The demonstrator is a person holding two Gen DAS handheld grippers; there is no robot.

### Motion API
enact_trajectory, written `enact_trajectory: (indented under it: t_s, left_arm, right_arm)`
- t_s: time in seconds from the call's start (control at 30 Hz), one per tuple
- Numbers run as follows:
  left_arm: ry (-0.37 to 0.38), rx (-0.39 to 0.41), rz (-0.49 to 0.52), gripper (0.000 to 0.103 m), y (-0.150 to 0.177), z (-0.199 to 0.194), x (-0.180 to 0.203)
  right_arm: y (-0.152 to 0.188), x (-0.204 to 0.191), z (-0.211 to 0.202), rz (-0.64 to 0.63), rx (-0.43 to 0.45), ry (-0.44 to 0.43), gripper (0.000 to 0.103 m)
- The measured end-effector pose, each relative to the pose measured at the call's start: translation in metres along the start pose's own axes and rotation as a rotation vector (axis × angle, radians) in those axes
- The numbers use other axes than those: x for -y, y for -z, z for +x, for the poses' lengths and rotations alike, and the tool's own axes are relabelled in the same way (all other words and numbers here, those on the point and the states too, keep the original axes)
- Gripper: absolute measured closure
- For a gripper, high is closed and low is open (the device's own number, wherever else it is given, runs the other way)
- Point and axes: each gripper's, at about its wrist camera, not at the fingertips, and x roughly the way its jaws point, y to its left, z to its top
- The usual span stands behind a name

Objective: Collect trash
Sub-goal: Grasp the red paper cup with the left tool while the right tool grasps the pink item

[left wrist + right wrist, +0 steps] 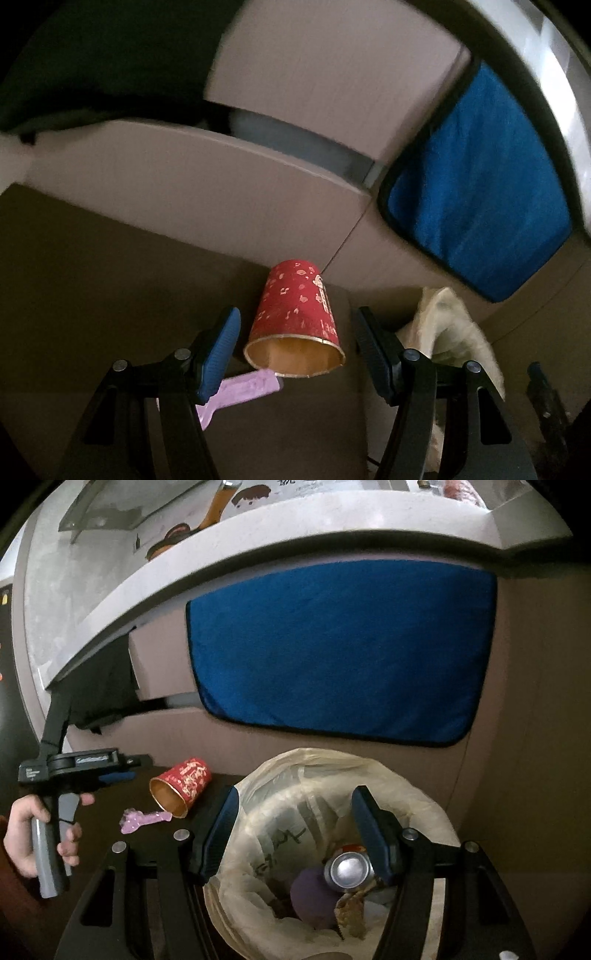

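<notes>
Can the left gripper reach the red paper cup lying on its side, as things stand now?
Probably yes. The left gripper is open, and the red paper cup with gold print lies between its blue-padded fingers, nothing blocking. The pink plastic piece lies just by the cup's mouth and may get nudged.

One red paper cup (181, 787), one pink wrapper (142, 820), one lined bin (413, 797), one can (347, 870), one blue cloth (340, 653)

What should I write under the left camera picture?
Open left gripper reaching toward a tipped red paper cup.
</notes>
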Motion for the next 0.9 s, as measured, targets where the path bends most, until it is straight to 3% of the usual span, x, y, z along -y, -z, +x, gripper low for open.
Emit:
enact_trajectory:
  t_s: [0.17,0.37,0.53,0.77,0.9]
  left_arm:
    - [-0.034,-0.071,-0.033,0.039,0.001,0.033,-0.006]
    - [-0.044,-0.059,-0.015,0.039,0.006,0.03,-0.006]
    - [0.024,-0.058,0.003,0.045,0.009,0.021,-0.009]
    - [0.055,-0.034,-0.022,0.053,0.022,-0.028,-0.048]
    - [0.011,0.034,-0.076,0.053,0.032,-0.08,-0.091]
  right_arm:
    - [0.005,0.004,0.006,0.03,-0.031,-0.005,0.042]
    - [0.009,0.001,0.01,0.028,-0.051,0.006,0.042]
    - [0.006,-0.015,0.014,0.014,-0.061,-0.015,0.042]
    - [-0.001,-0.056,0.016,-0.062,-0.069,-0.056,0.042]
    - [-0.002,-0.084,0.026,-0.106,-0.098,-0.107,0.042]
